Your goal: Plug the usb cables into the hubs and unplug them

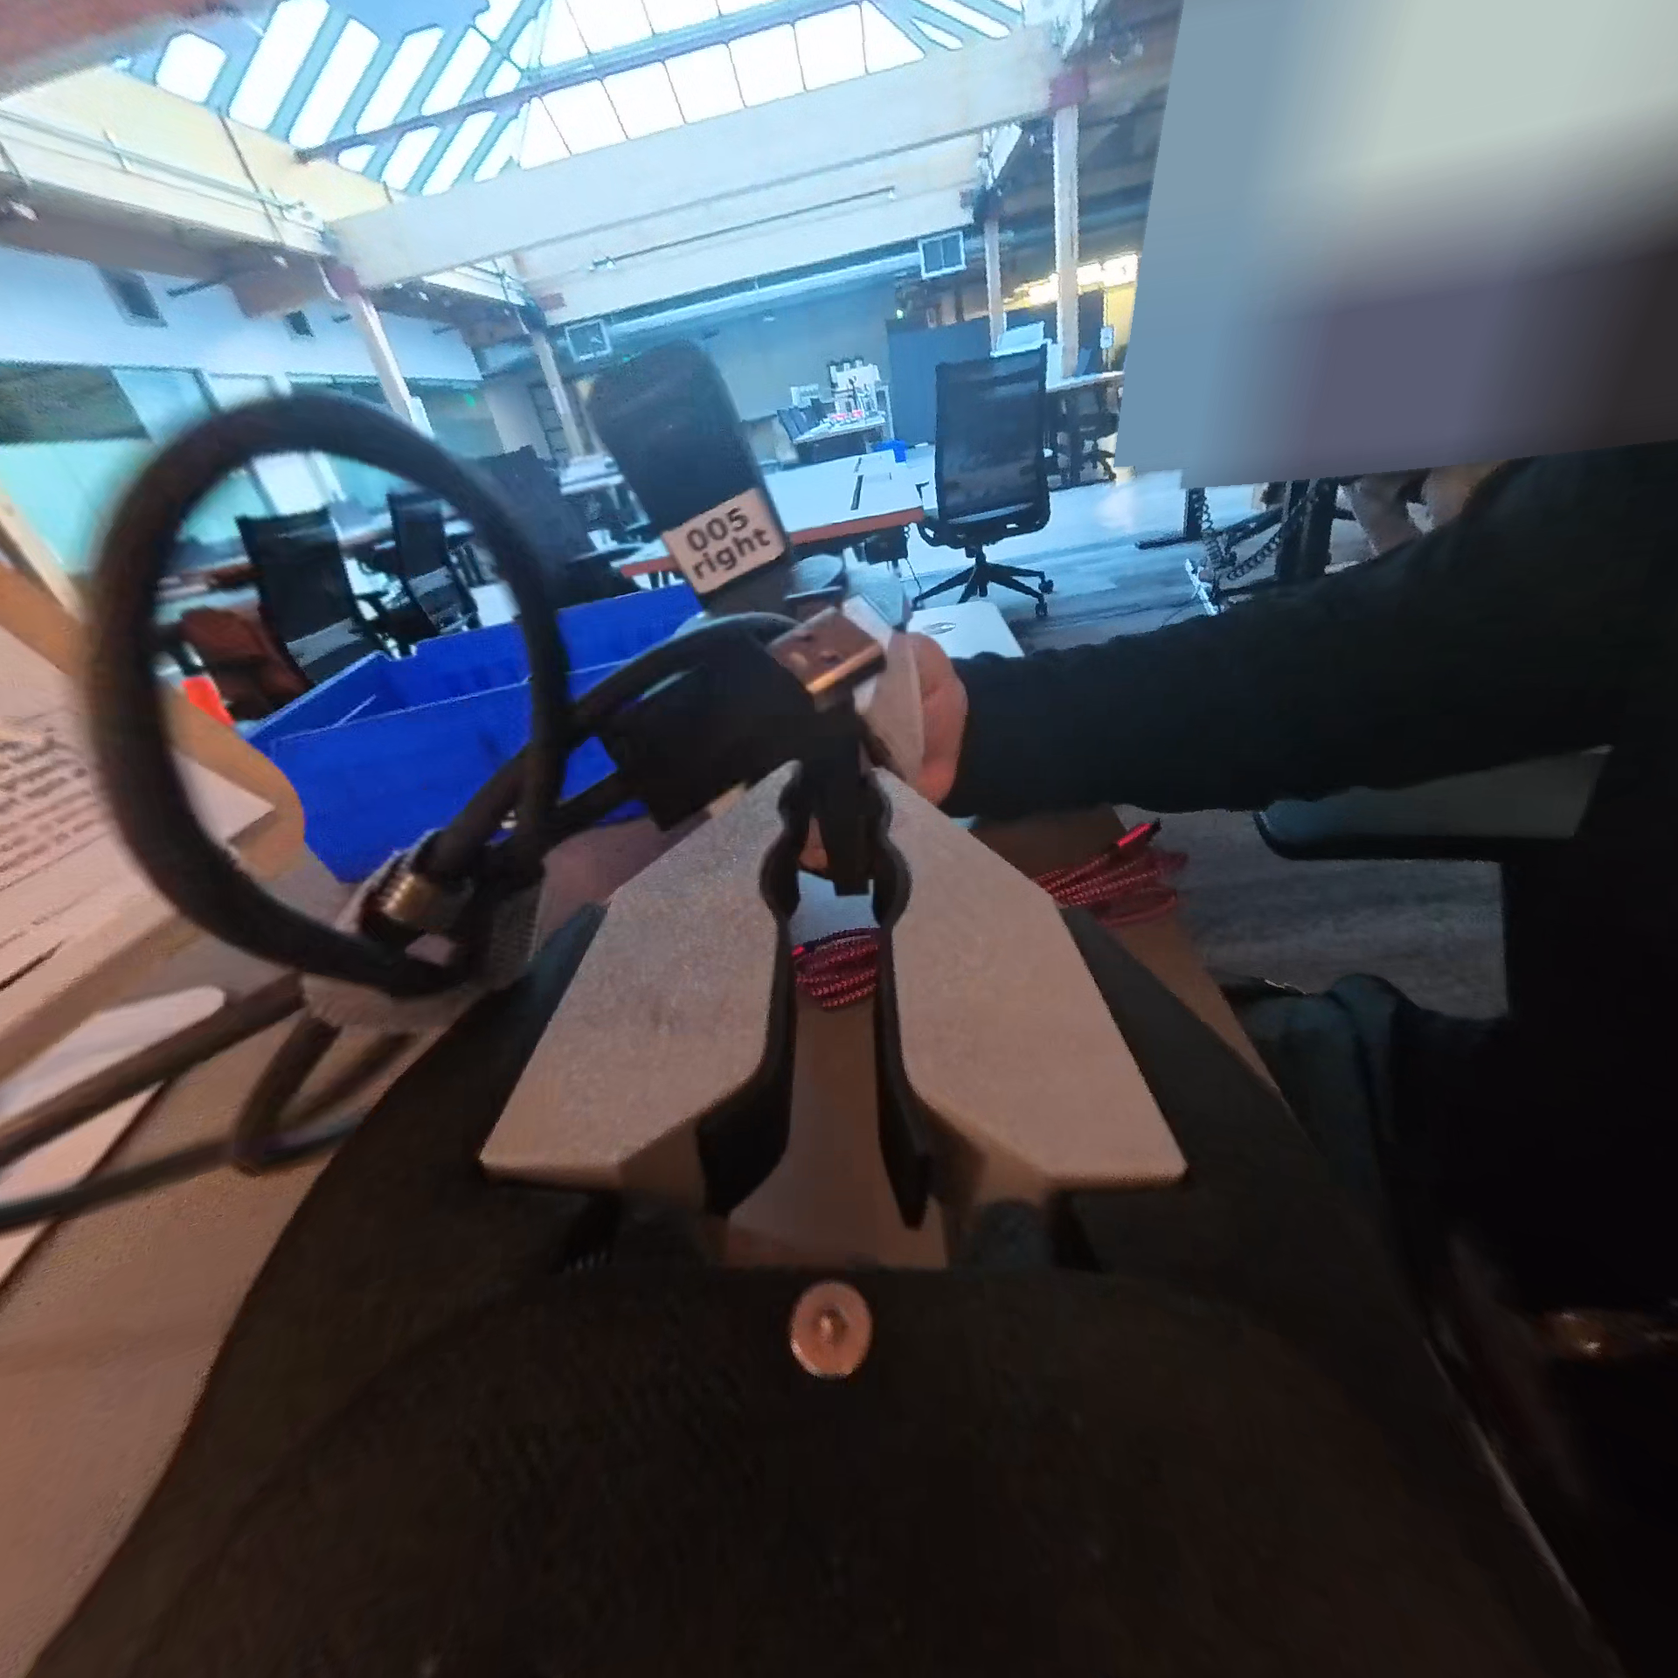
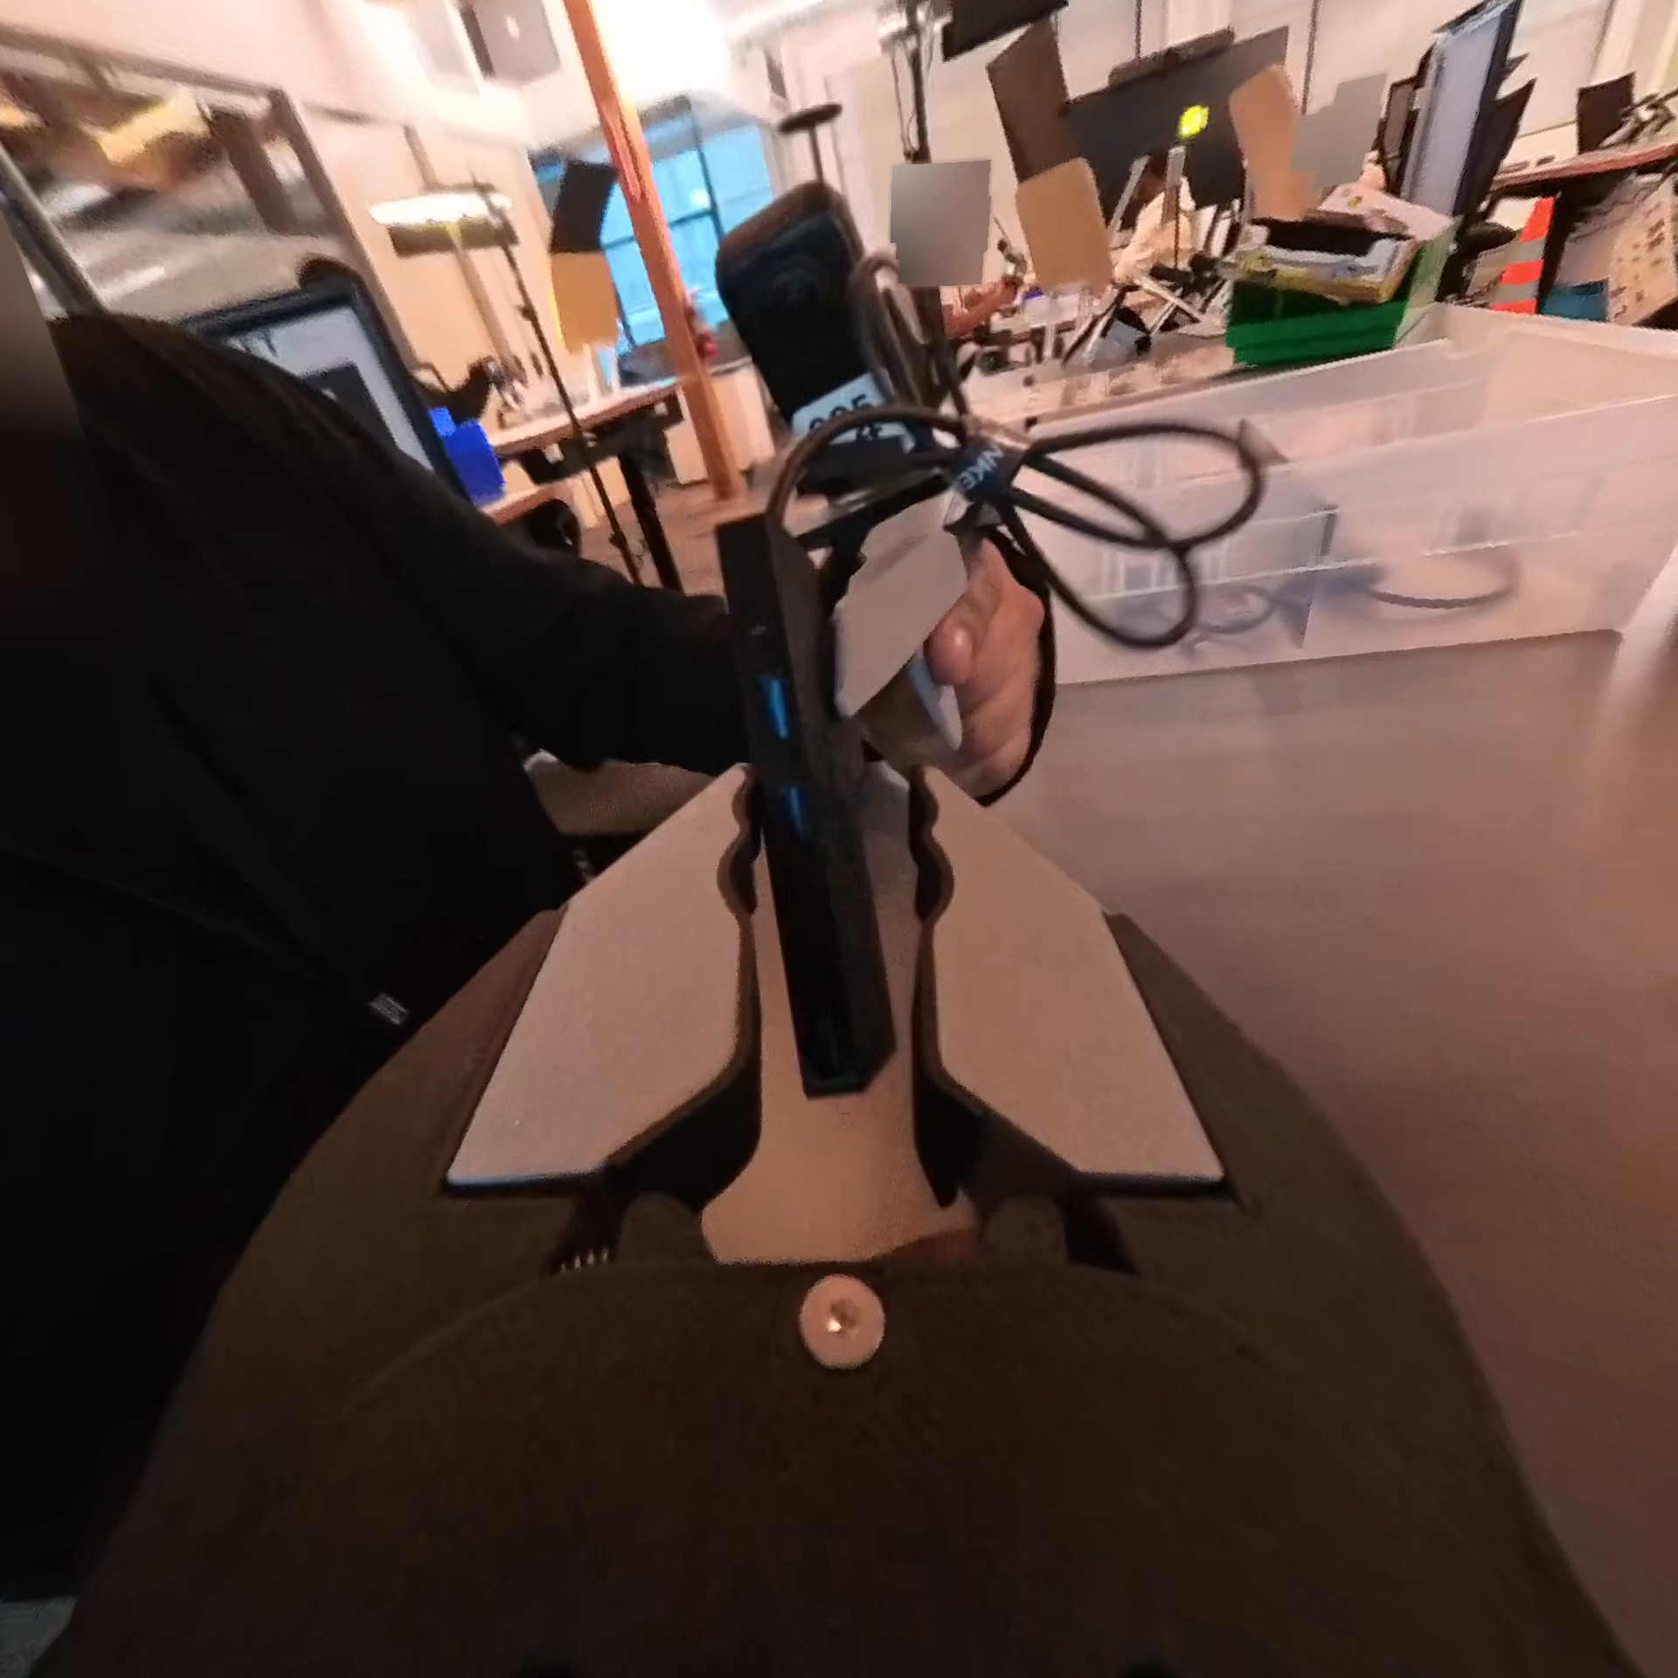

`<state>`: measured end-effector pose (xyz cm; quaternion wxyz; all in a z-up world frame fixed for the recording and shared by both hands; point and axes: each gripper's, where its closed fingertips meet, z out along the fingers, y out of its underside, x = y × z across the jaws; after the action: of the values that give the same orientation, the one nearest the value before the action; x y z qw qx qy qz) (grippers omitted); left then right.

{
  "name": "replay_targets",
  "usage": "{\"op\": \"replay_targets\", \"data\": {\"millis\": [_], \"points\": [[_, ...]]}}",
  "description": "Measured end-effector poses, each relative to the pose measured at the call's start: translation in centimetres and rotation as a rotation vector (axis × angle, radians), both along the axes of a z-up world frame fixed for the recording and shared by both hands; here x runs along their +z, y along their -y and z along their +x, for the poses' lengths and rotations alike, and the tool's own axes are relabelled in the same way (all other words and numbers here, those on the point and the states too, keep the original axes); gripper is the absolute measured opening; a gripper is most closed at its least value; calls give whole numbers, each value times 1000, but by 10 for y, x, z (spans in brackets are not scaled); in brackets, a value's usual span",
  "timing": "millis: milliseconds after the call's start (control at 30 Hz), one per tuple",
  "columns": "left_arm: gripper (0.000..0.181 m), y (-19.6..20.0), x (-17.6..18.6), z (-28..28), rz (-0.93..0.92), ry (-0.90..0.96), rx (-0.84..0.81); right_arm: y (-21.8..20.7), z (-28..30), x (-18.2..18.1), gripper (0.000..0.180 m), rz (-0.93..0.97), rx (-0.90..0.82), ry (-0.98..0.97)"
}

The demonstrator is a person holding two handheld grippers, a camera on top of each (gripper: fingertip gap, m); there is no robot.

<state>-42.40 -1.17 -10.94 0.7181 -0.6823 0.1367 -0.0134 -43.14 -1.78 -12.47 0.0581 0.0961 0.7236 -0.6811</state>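
Above bare table [image 2: 1362, 908], left claw [image 1: 840, 817] clamps black cable [image 1: 318, 636]; right claw [image 2: 831, 817] clamps black hub [image 2: 817, 863].

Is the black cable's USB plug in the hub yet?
Out. The USB plug shows bare metal in the left gripper; the hub sits in the right gripper.

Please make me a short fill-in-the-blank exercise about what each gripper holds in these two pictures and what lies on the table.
1. The left gripper is shut on the black USB ____.
2. The right gripper is shut on a long black ____ with blue ports.
3. The storage bin behind the looped black cable is ____ in colour.
4. The braided cable lying on the table is ____ and black.

Missing words: plug; hub; blue; red
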Motion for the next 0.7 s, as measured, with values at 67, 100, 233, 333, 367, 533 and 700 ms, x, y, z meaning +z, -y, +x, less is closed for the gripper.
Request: {"op": "replay_targets", "data": {"millis": [67,100,233,333,367,533,700], "points": [[9,2,1,-7,9,31,21,-6,-2,-1,13,11,-27,-23],[8,3,2,-9,13,34,25,-8,-4,-2,12,22,-44,-40],[8,7,9,-6,53,27,12,-19,-9,-1,28,66,-86,-93],[8,5,10,-10,60,33,39,-19,-6,-2,9,109,-109,-198],[9,4,11,-12,63,58,46,-18,-7,-3,8,124,-123,-227],[12,-14,-12,-1,-28,-90,75,-5,-4,-23,9,239,-80,-246],[8,-7,-24,-9,-60,-329,166,-37,-18,-15,27,201,-231,-76]]}}
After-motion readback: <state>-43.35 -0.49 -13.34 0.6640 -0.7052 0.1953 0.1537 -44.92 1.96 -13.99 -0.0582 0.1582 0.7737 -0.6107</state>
